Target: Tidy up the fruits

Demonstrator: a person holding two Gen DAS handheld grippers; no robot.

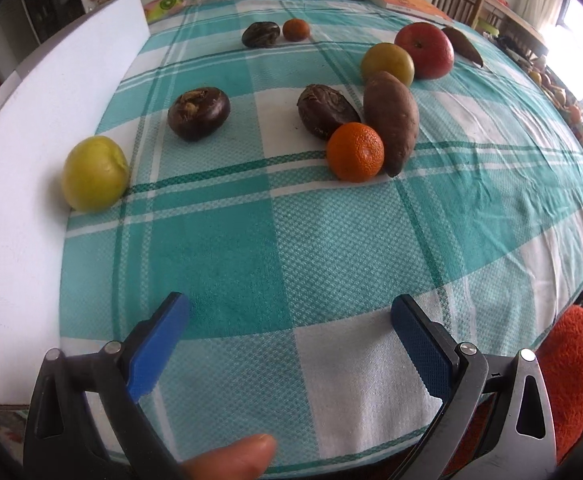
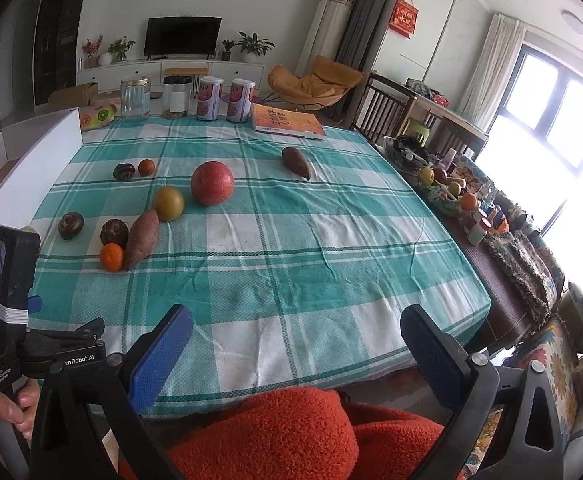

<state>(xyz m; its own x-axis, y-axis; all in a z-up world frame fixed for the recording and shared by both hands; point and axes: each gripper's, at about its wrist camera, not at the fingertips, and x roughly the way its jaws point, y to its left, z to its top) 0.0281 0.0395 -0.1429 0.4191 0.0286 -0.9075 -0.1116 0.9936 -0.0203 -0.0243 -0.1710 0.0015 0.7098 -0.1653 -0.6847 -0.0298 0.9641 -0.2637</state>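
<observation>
Teal-checked cloth [image 1: 291, 248] covers the worktop. From left: a yellow-green fruit [image 1: 94, 179] at ten o'clock beside a white box [image 1: 31, 168], dark bulbs, then an orange [image 1: 355, 152] touching a sweet potato [image 1: 391, 120]. Left tool [image 1: 290, 332] and right tool [image 2: 296, 336] both gape wide, empty. Best to take the lone fruit first, squeezing gently.
</observation>
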